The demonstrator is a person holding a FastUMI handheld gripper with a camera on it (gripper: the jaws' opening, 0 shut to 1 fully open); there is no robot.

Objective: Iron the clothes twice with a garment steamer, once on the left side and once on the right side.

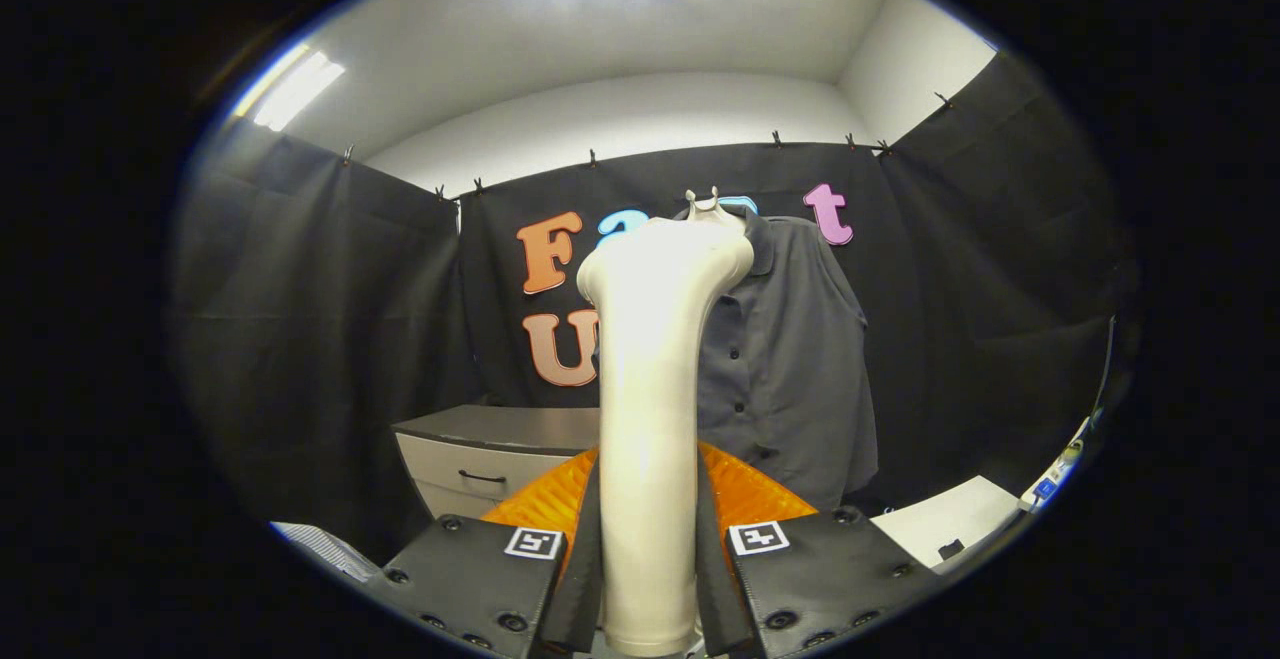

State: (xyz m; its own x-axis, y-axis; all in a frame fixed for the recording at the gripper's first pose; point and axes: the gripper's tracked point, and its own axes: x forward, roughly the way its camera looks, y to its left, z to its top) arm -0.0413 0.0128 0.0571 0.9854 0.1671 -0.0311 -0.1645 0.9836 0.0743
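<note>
Both jaws of the gripper [648,579] pinching cream garment steamer [655,359], grey shirt [790,359] just beyond, no legible label

The gripper [648,579] pointed forward and a little up. Its two fingers [480,579] were closed tight on the steamer handle [650,419], one on each side. The handle stood straight up between them.
</note>
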